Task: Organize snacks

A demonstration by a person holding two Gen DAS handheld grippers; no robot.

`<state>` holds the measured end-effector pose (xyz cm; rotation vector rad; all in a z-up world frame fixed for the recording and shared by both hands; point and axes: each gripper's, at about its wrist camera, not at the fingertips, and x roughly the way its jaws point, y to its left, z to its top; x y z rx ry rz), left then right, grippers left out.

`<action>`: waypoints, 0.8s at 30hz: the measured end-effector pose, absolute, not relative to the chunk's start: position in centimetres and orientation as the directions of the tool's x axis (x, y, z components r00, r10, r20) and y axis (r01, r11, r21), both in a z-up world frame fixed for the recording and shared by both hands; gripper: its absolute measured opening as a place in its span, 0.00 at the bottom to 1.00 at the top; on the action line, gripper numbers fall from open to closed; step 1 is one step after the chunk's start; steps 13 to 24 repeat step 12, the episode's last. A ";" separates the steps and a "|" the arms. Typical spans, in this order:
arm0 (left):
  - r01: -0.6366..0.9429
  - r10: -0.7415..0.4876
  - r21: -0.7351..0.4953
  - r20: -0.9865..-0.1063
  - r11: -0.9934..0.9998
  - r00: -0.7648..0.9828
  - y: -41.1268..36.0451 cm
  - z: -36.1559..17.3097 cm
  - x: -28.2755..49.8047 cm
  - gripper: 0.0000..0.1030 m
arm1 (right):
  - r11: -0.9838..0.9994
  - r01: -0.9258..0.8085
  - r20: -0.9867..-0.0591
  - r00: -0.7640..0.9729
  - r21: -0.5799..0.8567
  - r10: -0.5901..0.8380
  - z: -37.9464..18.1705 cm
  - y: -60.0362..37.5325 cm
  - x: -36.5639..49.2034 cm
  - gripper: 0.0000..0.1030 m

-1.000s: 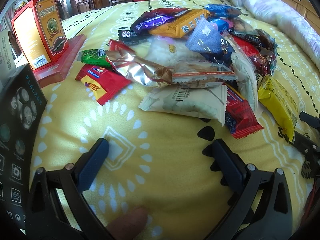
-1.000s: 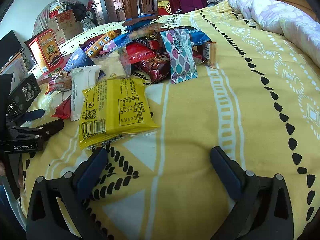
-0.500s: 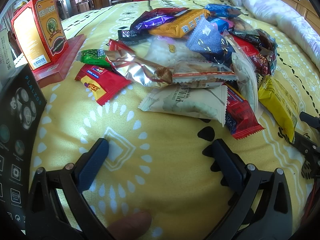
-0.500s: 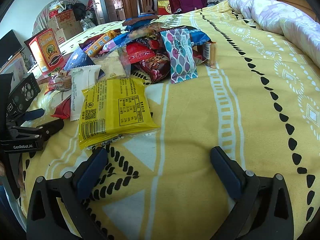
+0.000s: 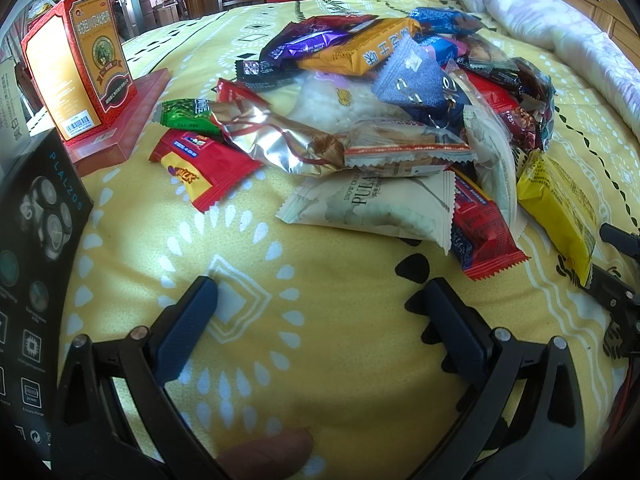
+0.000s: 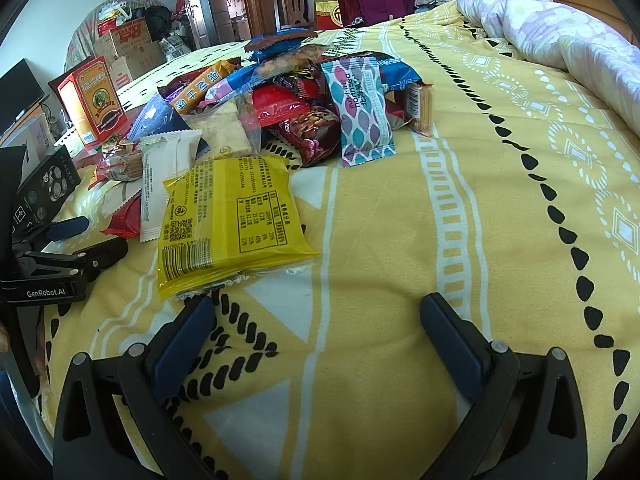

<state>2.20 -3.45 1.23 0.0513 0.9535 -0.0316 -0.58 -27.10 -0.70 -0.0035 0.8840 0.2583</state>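
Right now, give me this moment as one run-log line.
left gripper: open, empty | right gripper: open, empty | yellow pack: beside right gripper | snack pile: unsorted on bed

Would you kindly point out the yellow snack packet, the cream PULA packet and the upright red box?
yellow snack packet [image 6: 228, 220], right wrist view, middle of its printed back.
cream PULA packet [image 5: 376, 206], left wrist view, centre of its face.
upright red box [image 5: 80, 60], left wrist view, front edge.

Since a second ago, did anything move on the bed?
Nothing visibly changed. The left gripper and right gripper both stay open and empty over the bedspread, and the snack pile lies as it was.
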 end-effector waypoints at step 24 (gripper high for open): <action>0.050 -0.005 0.029 -0.812 0.998 0.583 -3.6 1.3 2.3 1.00 | 0.969 -0.225 -0.765 0.605 0.104 0.222 -0.7 -27.1 -0.6 1.00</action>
